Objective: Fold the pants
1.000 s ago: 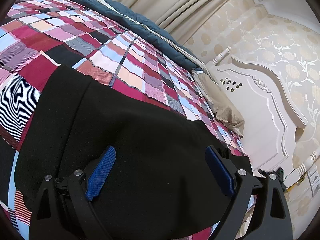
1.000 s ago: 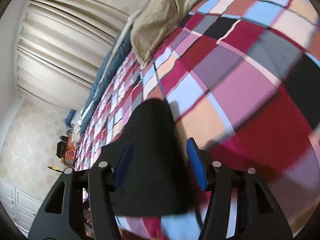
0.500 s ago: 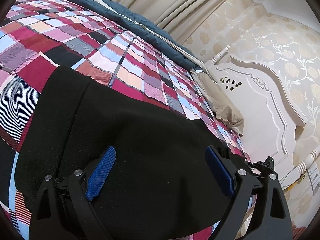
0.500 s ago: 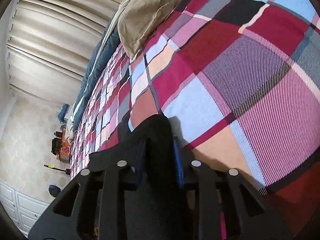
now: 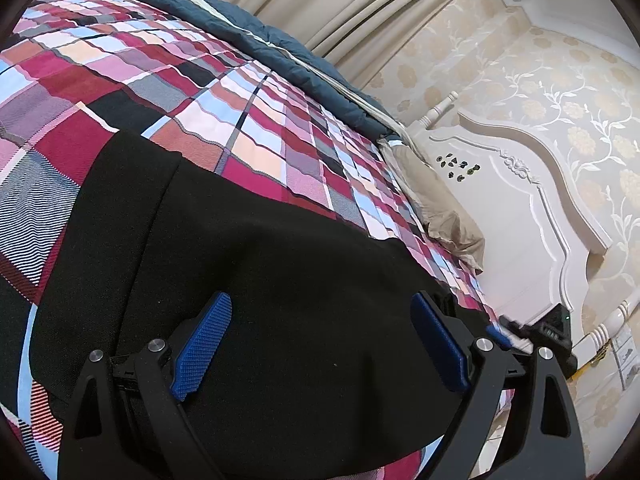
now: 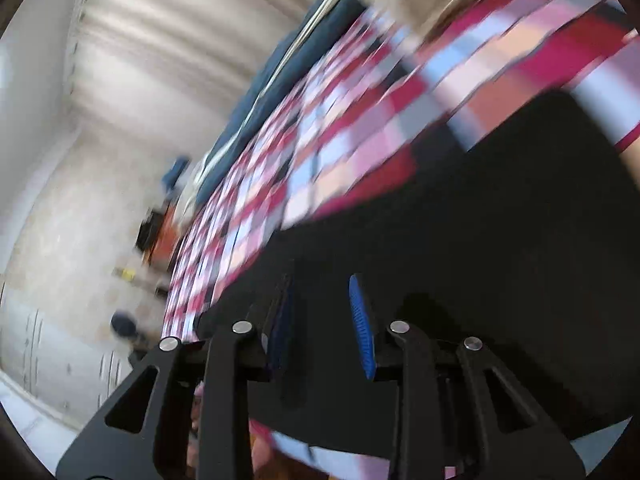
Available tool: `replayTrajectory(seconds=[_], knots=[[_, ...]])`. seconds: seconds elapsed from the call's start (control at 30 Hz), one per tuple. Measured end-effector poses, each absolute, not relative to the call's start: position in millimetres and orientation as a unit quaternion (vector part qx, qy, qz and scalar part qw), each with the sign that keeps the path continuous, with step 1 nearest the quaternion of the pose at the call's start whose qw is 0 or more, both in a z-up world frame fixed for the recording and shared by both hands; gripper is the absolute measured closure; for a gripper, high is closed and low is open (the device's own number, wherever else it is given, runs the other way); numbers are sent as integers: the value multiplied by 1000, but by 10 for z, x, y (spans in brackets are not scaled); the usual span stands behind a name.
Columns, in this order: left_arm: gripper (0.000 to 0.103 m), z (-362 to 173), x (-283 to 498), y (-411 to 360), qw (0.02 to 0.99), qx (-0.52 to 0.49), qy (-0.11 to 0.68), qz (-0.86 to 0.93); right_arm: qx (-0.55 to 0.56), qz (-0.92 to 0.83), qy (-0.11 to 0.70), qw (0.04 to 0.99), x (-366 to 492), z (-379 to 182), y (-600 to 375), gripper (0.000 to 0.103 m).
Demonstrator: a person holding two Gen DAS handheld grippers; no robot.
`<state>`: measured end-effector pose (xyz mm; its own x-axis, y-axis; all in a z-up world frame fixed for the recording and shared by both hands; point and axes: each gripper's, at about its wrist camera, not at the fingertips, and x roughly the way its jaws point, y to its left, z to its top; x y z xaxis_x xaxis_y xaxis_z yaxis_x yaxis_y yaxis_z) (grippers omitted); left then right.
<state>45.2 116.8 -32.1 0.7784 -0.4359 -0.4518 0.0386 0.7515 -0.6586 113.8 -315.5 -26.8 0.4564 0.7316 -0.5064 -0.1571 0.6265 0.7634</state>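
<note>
One pair of black pants (image 5: 248,280) is lying on the plaid bedspread (image 5: 200,92), and two grippers are working over it. The cloth is looking plain, matte and dark, spread mostly flat with a soft ridge running along it. The left gripper (image 5: 320,344) is hovering with its jaws wide apart, nothing pinched. The right gripper (image 6: 322,320) is pinching a fold of the pants (this view is blurring badly), its blue pads (image 6: 360,320) sitting narrow.
</note>
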Motion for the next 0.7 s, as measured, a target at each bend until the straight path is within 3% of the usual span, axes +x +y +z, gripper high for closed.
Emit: replayTrajectory(seconds=[0.2, 0.43, 0.6, 0.7], knots=[[13, -322, 445, 1172, 884, -326, 304, -140, 311, 294, 464, 775, 1085, -459, -2718, 77], [13, -309, 455, 1130, 887, -312, 309, -140, 296, 274, 481, 778, 1047, -557, -2731, 100], [14, -260, 489, 1190, 874, -330, 325, -143, 288, 272, 483, 781, 1017, -530, -2705, 100], [14, -185, 421, 1345, 852, -383, 322, -154, 302, 278, 481, 774, 982, -482, -2747, 90]])
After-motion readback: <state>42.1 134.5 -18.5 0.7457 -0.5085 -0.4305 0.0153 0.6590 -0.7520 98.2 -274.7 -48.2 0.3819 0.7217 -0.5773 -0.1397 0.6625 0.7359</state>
